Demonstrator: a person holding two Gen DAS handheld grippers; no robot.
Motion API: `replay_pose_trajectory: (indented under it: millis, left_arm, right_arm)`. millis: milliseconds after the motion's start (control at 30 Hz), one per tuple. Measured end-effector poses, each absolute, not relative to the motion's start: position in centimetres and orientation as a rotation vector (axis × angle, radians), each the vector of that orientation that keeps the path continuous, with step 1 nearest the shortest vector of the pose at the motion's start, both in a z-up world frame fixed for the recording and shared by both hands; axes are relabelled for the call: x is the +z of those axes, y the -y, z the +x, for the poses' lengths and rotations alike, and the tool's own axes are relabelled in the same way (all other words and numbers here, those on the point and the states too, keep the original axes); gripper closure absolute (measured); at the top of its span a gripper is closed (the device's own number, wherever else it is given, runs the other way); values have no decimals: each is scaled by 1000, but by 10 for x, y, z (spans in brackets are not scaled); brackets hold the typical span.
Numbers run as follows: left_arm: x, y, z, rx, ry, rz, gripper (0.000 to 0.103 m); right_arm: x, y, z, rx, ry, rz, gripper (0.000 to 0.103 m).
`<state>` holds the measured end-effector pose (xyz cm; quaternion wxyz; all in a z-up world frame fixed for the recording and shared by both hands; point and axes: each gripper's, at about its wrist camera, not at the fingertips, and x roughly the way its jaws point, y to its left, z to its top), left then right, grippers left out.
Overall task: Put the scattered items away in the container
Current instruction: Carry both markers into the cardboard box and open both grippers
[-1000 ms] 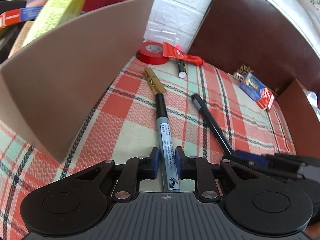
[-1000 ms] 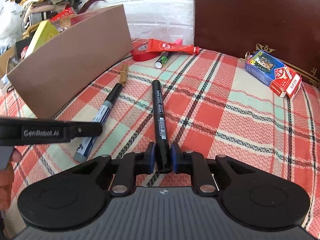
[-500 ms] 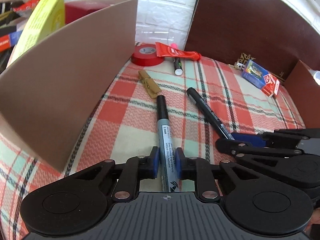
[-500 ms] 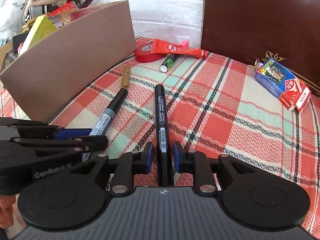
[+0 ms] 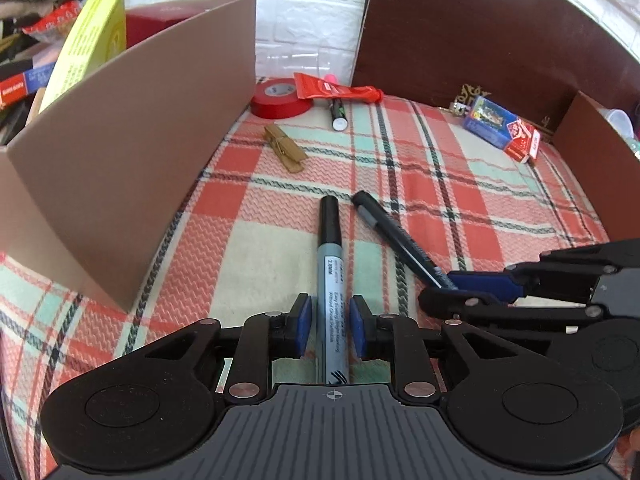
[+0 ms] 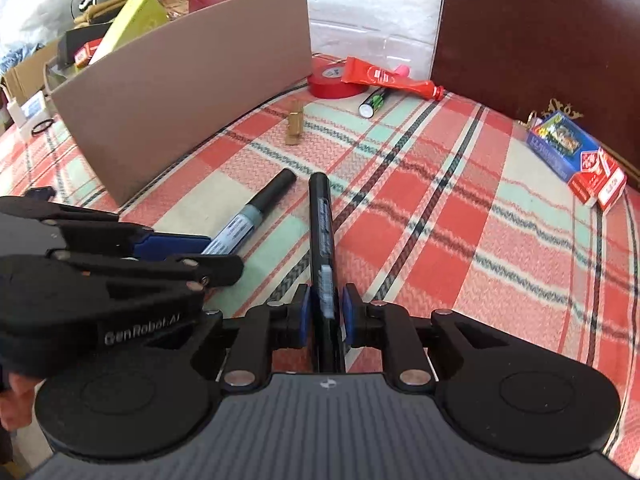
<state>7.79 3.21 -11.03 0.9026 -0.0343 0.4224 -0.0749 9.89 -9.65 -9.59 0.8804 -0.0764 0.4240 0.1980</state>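
My left gripper (image 5: 330,316) is shut on a grey marker (image 5: 331,264) with a black cap that points forward above the plaid cloth. My right gripper (image 6: 325,312) is shut on a black pen (image 6: 320,216), which also points forward. In the left wrist view the right gripper (image 5: 440,288) sits close on my right with the black pen (image 5: 384,228) angled toward the marker. A brown cardboard box (image 5: 140,152) stands to the left; its near wall (image 6: 192,80) hides most of its inside.
Lying on the cloth further off are a wooden clothespin (image 5: 285,148), a red tape roll (image 5: 280,98), a red tube (image 5: 340,90), a battery (image 5: 338,114) and a card pack (image 5: 502,128). A dark headboard (image 5: 480,40) closes the back. A yellow box (image 5: 84,48) leans in the cardboard box.
Both grippers have drawn back and risen with their pens. The marker's cap, which touched the clothespin, is now well clear of it. The two grippers have come closer together.
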Motion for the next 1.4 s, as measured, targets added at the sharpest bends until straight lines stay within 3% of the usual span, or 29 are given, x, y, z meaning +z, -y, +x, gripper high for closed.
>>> replay_pose_trajectory:
  millis: [100,433,833,1067,1400]
  left_arm:
    - [-109,-32,74,-157,-874,-60,90]
    - [-85,-53,45,-209,-842,-195,91]
    - [11,-89,14,-180,-613,-159,91]
    - [37,-133,43,-103,-567,-172,91]
    - [44,-198,108,-27,-577,-232,91]
  right_arm:
    - [-95,100,98,421,-894,-134,87]
    - [-67,102,68,514,-855,-19,87]
    - [17,77,65,646,-684,42,87]
    - [57,27,102,702,-644,81,87]
    - [59,-39,172,656,-670,98,87]
